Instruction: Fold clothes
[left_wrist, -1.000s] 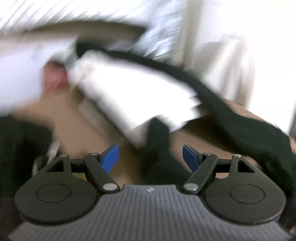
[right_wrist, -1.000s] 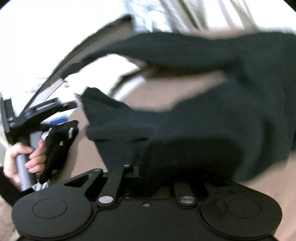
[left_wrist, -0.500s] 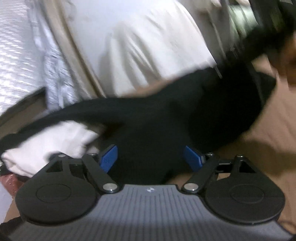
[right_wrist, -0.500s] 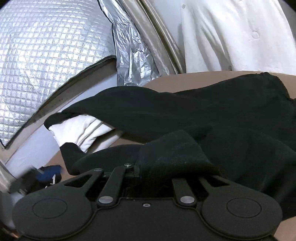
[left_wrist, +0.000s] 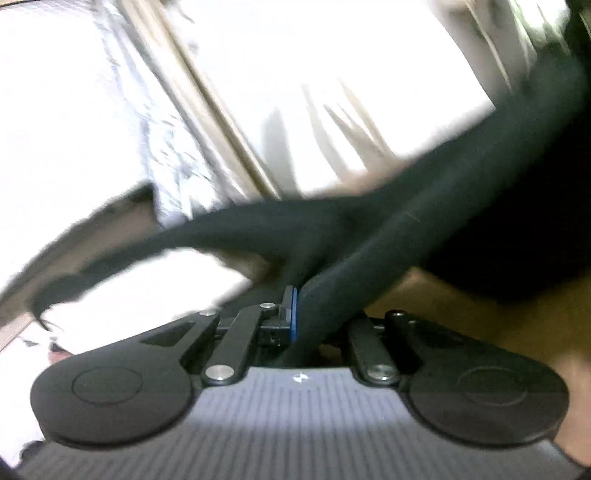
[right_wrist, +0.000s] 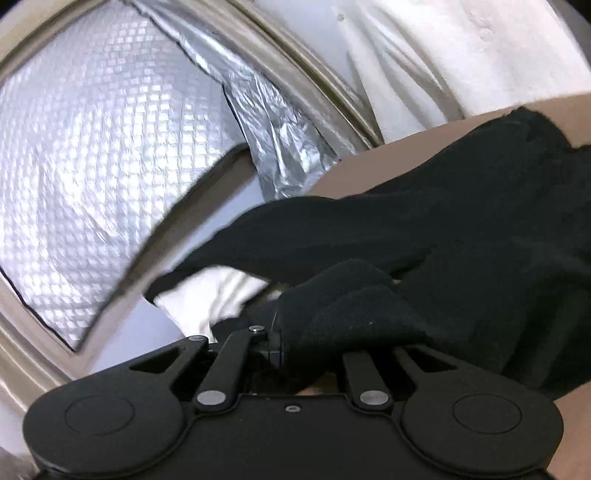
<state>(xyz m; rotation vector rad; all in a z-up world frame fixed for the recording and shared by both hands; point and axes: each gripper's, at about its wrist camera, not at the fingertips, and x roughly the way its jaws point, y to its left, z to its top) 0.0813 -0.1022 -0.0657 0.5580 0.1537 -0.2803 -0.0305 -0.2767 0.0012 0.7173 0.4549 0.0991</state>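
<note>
left gripper (left_wrist: 310, 314): jaws closed on a rolled band of the black garment (left_wrist: 461, 206), which runs up and to the right across the brown surface (left_wrist: 480, 317). right gripper (right_wrist: 314, 343): jaws closed on a bunched fold of the same garment (right_wrist: 443, 236). white cloth (right_wrist: 207, 299) lies at near left, partly under the garment. quilted silver sheet (right_wrist: 92, 147) stands at far left.
</note>
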